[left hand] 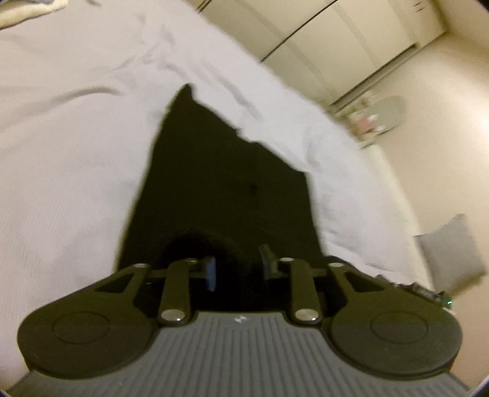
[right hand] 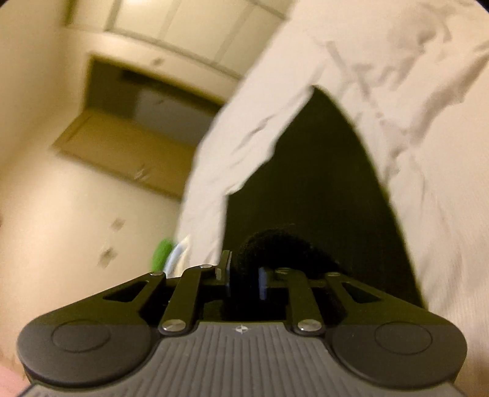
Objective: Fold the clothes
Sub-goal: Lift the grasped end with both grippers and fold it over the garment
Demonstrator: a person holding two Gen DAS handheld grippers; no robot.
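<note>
Garment: black garment [left hand: 220, 183] lay flat on the white bed cover [left hand: 67, 158], running lengthwise away from both cams & tapering toward its far end. Near end bunched into a dark fuzzy fold just ahead of each tool.
Garment, R view: same black cloth [right hand: 321, 171], close to the bed's edge on the L of that view, a strip of white cover betw. it & the drop-off.
L gripper: left gripper [left hand: 237, 268] over the garment's near end, jaws narrow but parted; blue pad [left hand: 210, 273] & dark pad apart. Black fold sat in/behind the gap; pads didn't look pressed on it, tho black on black, hard to be sure.
R gripper: right gripper [right hand: 246, 279] also over the near end, jaws narrow, small gap. Fuzzy fold [right hand: 281, 247] sat just beyond the tips; can't tell if cloth touched the pads.
Bed: cover wrinkled toward the far side; pale bundle [left hand: 33, 12] at its far L corner in L view.
Room: cream wardrobe doors [left hand: 321, 39] past the bed; grey cushion [left hand: 452, 253] on the floor beside it. R view blurred: brown doorway [right hand: 137, 116], green item [right hand: 162, 250] low by the bed's edge.
</note>
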